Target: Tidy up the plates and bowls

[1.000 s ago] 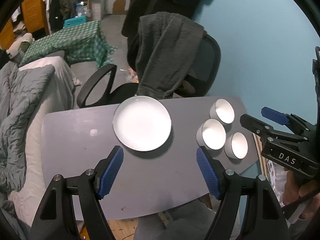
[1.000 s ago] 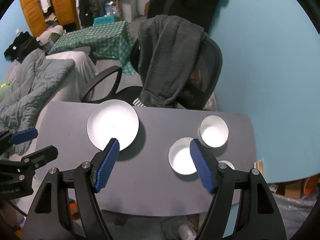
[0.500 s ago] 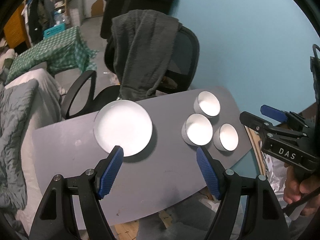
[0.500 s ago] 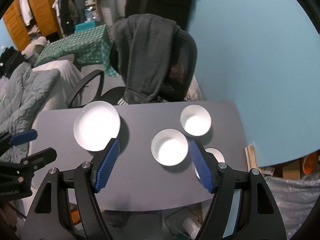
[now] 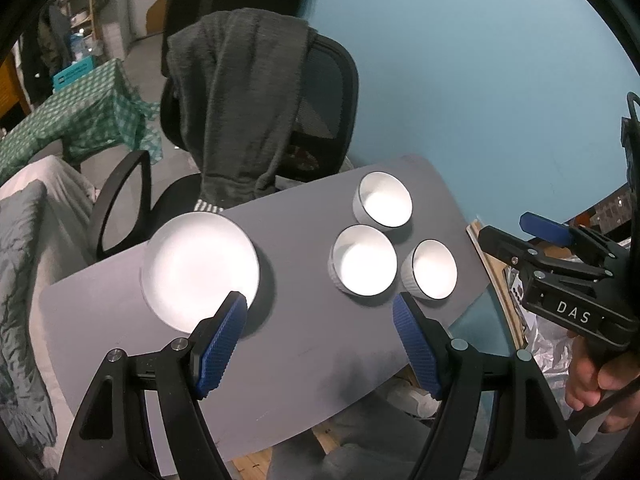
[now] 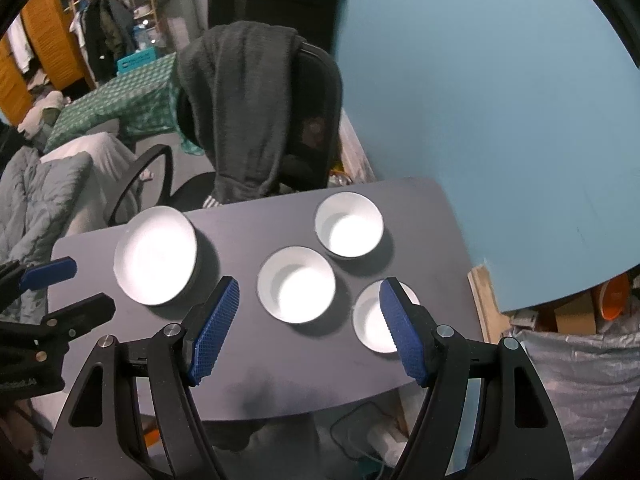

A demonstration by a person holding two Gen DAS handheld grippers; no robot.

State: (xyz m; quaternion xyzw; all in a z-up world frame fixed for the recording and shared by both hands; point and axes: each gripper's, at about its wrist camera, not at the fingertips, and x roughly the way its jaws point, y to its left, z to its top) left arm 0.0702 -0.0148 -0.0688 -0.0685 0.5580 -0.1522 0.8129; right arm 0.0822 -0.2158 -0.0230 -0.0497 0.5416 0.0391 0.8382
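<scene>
On the flat grey rectangular counter (image 6: 420, 208): one round white ceramic plate (image 6: 155, 255) at the left, well apart from three round white ceramic bowls with dark rims clustered at the right — far bowl (image 6: 349, 225), middle bowl (image 6: 296, 285), near bowl (image 6: 374, 318) — the middle one just beside the other two. Left claw (image 5: 320, 350) and right claw (image 6: 308, 332), both blue-padded, hover above the near edge, each spread wide and empty. Judged relation: bowls lie ahead of the right claw, near bowl partly behind its right pad; plate lies ahead-left of the left claw, so each claw has its own nearer item
</scene>
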